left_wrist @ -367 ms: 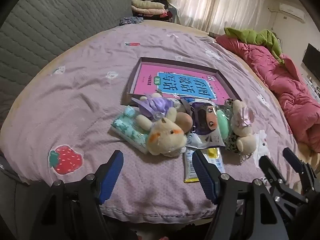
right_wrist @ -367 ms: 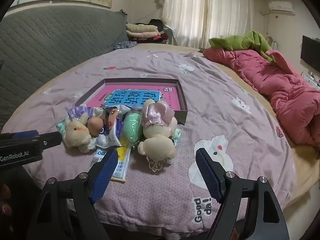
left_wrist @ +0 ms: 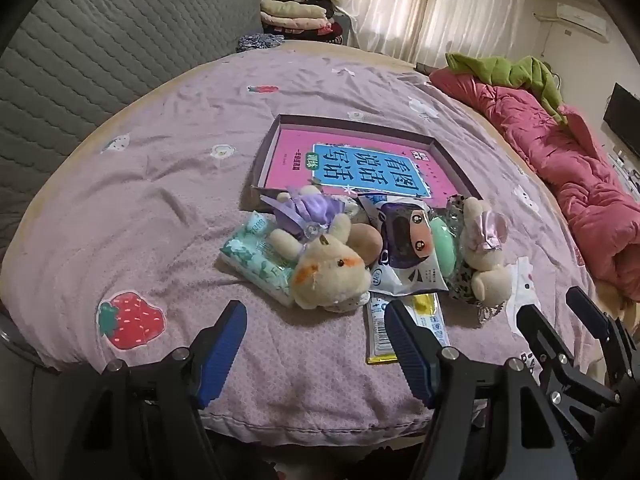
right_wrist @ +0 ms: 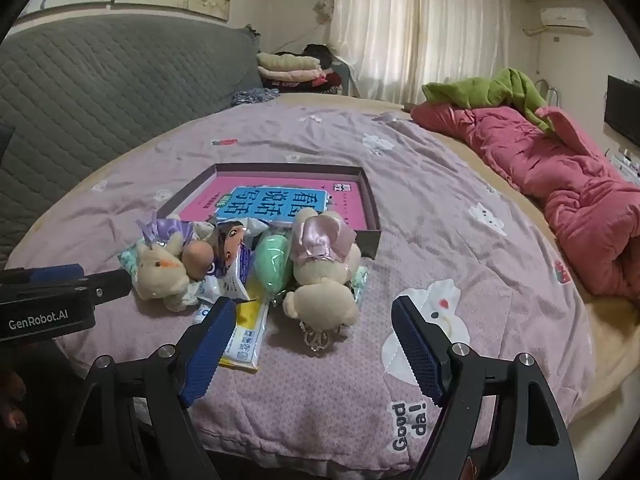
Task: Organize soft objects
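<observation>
change: none since a moment ago, scene matches | left hand-held gripper [left_wrist: 316, 350]: jaws apart, empty | right hand-held gripper [right_wrist: 314, 344]: jaws apart, empty | plush toys [right_wrist: 320, 280]: heaped near bed's [right_wrist: 460, 168] front edge, before the box [right_wrist: 370, 210] | task: not yet begun

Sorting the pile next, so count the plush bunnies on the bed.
2. The bunny with the purple bow lies at the pile's left end, on the tissue pack. The bunny with the pink bow lies at the right end, beside the green egg. Others may be hidden underneath.
</observation>
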`<act>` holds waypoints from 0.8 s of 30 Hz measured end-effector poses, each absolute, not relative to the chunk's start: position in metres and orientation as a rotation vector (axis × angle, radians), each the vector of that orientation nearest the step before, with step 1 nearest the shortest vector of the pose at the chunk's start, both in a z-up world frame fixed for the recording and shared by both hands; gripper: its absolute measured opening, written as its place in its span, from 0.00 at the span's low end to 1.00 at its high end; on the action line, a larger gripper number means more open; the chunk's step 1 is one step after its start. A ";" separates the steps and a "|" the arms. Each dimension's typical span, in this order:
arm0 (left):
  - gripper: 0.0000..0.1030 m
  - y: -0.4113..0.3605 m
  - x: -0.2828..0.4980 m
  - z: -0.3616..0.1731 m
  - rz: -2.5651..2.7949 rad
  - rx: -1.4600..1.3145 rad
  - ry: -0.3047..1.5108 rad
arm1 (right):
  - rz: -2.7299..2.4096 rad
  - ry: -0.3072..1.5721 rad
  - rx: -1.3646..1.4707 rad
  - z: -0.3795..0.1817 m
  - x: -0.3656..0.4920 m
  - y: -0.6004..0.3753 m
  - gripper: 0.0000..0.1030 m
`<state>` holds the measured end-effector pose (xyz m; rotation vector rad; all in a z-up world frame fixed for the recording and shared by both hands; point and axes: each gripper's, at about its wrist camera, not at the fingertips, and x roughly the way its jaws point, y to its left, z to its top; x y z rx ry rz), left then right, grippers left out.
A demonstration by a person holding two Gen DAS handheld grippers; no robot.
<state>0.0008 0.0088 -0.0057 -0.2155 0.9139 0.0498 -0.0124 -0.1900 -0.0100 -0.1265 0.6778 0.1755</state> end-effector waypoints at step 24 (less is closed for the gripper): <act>0.69 -0.008 -0.002 0.007 0.057 -0.150 0.892 | 0.191 0.645 -0.122 -0.008 -0.018 -0.191 0.79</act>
